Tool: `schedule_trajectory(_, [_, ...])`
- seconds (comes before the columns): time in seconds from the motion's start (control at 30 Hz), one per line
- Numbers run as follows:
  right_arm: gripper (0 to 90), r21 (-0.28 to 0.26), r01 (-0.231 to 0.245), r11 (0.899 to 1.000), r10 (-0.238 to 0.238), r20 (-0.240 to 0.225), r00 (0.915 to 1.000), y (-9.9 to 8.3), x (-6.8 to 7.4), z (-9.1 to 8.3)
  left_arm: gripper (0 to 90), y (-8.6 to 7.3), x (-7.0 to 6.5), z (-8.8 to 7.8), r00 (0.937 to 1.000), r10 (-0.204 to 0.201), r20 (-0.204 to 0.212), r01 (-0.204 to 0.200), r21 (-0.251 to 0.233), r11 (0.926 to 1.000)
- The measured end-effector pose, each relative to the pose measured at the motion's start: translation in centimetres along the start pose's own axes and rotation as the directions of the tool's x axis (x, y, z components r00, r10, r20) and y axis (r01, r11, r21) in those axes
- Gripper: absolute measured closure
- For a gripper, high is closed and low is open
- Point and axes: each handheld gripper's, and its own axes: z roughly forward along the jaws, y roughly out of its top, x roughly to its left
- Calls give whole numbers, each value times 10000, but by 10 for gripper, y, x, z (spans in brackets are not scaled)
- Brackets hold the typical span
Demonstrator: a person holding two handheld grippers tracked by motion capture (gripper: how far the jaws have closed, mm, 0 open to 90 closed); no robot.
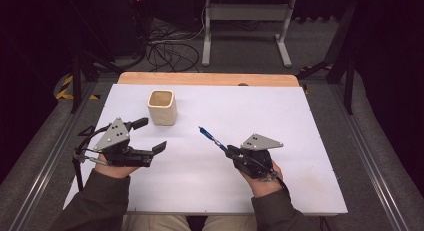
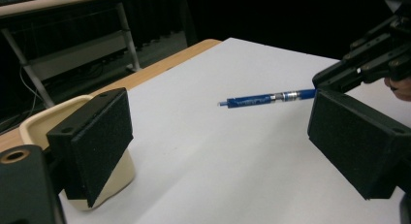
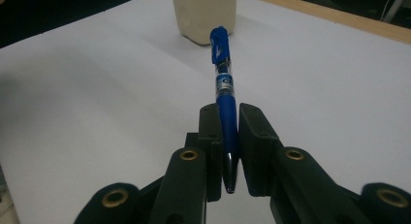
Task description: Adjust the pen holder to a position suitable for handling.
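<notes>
The white table (image 1: 210,186) carries everything, its wooden far edge (image 1: 207,79) lying beyond both grippers. The cream cup (image 1: 162,107) stands upright on it, just past the far finger of the left gripper (image 1: 150,136); in the left gripper view the cup (image 2: 41,124) sits partly behind that gripper's left pad (image 2: 94,141), near it, though whether they touch cannot be told. The left gripper's fingers stand wide apart with nothing between them and bare table in the gap. The right gripper (image 1: 231,152) has its fingers closed tight on the blue pen (image 1: 212,137). In the right gripper view the pen (image 3: 224,88) is pinched at its lower barrel between the two pads (image 3: 211,136), its metal tip showing just below them and its clip end reaching out ahead of the fingertips toward the cup (image 3: 206,15). The pen is clear of the table, well apart from the left gripper's fingers.
</notes>
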Motion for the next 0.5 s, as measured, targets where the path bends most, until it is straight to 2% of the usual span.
schedule_trajectory(0.23, [809,-123,335,9994,-338,-249,9991,16,3,-2,101,-2,-4,7,9999,138,69,-139,155,9998])
schedule_trajectory(0.3, [809,-98,399,9992,-402,-357,9986,20,4,-3,105,-3,-6,11,9996,287,52,-288,266,9992])
schedule_trajectory(0.5, [809,-62,371,9993,-375,-675,9970,28,3,-6,142,-6,-8,16,9982,607,0,-606,514,9968])
